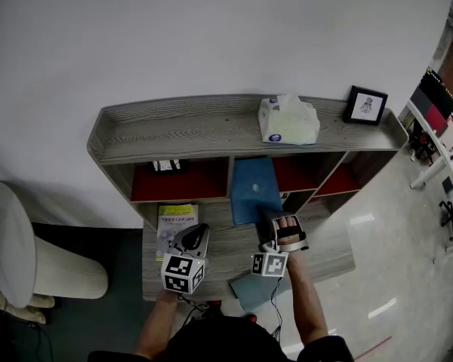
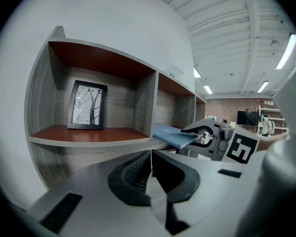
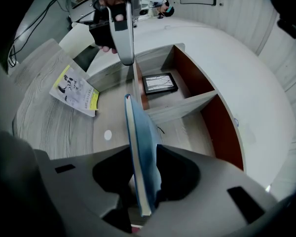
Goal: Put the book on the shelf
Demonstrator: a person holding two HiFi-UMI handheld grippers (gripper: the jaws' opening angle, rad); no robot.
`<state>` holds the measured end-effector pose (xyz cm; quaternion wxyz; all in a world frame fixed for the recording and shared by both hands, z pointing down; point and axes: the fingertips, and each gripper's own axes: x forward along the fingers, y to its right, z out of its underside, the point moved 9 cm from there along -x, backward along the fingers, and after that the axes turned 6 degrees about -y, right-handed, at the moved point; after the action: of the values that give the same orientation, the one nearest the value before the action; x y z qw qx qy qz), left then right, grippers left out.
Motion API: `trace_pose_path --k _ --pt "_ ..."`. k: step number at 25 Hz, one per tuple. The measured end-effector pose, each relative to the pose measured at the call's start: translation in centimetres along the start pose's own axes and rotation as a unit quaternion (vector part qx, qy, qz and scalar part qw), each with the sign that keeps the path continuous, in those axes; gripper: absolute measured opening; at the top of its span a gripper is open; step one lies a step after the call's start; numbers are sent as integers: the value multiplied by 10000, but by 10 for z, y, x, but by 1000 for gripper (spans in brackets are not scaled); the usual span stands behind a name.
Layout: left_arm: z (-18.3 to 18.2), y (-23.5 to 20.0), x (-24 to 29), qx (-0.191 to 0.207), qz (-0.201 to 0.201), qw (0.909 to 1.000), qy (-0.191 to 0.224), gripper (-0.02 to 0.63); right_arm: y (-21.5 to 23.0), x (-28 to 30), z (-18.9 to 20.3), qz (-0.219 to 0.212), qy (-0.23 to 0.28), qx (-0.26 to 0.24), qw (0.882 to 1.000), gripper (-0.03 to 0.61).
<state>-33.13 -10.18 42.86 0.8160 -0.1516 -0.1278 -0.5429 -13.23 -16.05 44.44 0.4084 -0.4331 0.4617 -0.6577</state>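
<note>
Two books show. One blue book (image 1: 254,191) lies half inside the shelf's (image 1: 181,130) middle compartment, its near end between the right gripper's (image 1: 272,226) jaws, which stand loosely apart around it. One yellow book (image 1: 177,225) lies by the ledge's left edge. The left gripper (image 2: 150,162) is closed and empty. Two picture frames (image 1: 365,105) and one tissue pack (image 1: 288,119) also show.

- The left gripper (image 1: 198,231) reaches forward from a bare forearm (image 1: 155,324), tipped slightly downward, its jaws pressed together with nothing between them.
- The right gripper (image 1: 267,222), gripped in the right hand (image 1: 289,236), points forward alongside it, jaws parted around a blue book (image 3: 140,152), with a gap showing at one pad.
</note>
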Motion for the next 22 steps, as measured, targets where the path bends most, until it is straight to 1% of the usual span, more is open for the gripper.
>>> trace_pose_path --k 6,10,11,14,18,22 --pt "0 0 0 -20 19 10000 -11 12 0 0 1 -19 -29 251 9997 152" --pt "1 -1 0 -34 5 10000 -17 12 1 1 4 -162 4 568 9983 209" --pt "1 -1 -1 -35 1 10000 -16 12 1 1 5 -198 11 603 9980 230" --pt "2 -2 -1 -38 2 10000 -18 12 0 0 7 -263 6 613 9978 258" --pt "1 0 -1 -31 29 10000 -32 12 -1 -6 9 -276 -12 701 9972 265" --pt "0 3 0 -7 68 10000 -23 12 1 -15 12 -296 -18 956 9950 265"
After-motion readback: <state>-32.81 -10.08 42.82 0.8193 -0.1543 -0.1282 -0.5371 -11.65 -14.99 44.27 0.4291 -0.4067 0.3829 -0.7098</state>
